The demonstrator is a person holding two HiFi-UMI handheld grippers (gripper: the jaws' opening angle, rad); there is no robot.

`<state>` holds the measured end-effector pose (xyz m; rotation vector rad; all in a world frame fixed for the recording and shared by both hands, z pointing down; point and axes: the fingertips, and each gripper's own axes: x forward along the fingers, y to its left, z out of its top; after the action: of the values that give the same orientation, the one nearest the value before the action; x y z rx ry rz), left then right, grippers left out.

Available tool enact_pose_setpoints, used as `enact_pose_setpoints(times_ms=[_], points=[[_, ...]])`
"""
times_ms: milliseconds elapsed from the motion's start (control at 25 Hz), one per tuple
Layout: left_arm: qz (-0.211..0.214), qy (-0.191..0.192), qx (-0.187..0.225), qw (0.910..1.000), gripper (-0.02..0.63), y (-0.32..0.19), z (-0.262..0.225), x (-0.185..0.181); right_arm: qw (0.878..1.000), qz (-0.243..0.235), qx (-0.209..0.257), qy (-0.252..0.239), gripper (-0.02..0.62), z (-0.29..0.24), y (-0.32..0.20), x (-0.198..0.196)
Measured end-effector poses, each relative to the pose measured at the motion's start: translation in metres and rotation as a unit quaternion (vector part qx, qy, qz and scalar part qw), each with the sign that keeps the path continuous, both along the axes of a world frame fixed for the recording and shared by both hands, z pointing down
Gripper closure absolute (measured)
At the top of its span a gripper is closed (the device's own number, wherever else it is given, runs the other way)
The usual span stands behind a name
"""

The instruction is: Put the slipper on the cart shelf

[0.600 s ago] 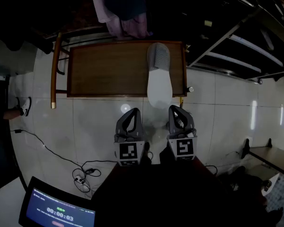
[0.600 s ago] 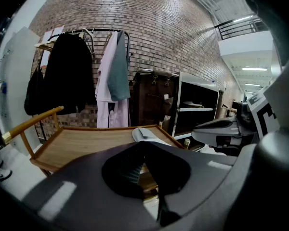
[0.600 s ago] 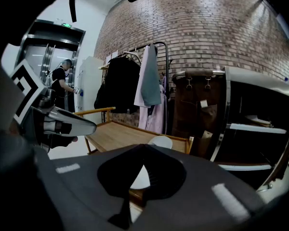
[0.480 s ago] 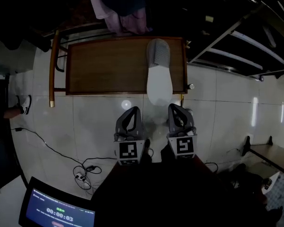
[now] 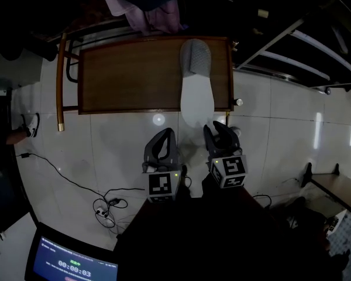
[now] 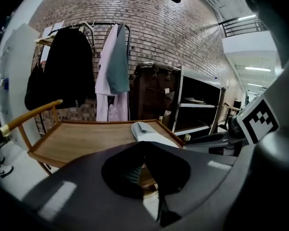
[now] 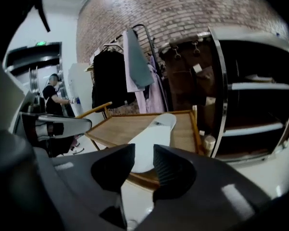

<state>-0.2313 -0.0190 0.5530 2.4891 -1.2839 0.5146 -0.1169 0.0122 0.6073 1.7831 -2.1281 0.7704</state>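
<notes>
A white slipper with a grey toe lies lengthwise on the cart's wooden shelf, its heel overhanging the near edge. My right gripper hovers just right of that heel. Its jaws stand open with a narrow gap, and the slipper shows beyond the gap, not pressed by the pads. My left gripper hangs over the floor tiles to the left of the heel, shut and empty. In the left gripper view the slipper lies ahead to the right on the shelf.
The cart has a wooden handle at its left end. Garments hang on a rack behind it. Dark metal shelving stands to the right. A cable lies on the tiled floor and a screen sits near left. A person stands far left.
My right gripper has shifted forward and a little left, closer to the slipper's heel. The left gripper has barely moved. The slipper stays on the shelf.
</notes>
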Motion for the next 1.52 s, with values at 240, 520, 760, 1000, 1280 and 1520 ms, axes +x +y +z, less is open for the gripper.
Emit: enact_pose_setpoints(times_ms=[240,520,760,1000,1280,1520], points=[[0.005,-0.012,-0.005,0.9999,0.591,0.004,0.007,-0.004,0.987,0.063,-0.058,-0.137,0.4,0.026,0.001,0.005],[0.005,-0.021,-0.005,0.9997,0.591,0.002,0.006,-0.01,0.923,0.125,-0.115,-0.345,0.327,0.054,-0.007,0.003],[-0.008,-0.02,-0.003,0.9998,0.591,-0.001,0.002,-0.021,0.874,0.132,-0.127,-0.45,0.319,0.063,-0.031,-0.01],[-0.007,-0.026,-0.003,0.9996,0.591,0.003,0.002,-0.025,0.857,0.15,-0.132,-0.475,0.337,0.067,-0.046,-0.011],[-0.006,-0.025,-0.001,0.9997,0.591,0.004,0.0,-0.024,0.869,0.166,-0.148,-0.441,0.469,0.075,-0.04,-0.007],[-0.021,-0.025,0.004,0.9994,0.591,-0.002,-0.003,-0.037,0.893,0.142,-0.138,-0.403,0.529,0.07,-0.042,-0.007]])
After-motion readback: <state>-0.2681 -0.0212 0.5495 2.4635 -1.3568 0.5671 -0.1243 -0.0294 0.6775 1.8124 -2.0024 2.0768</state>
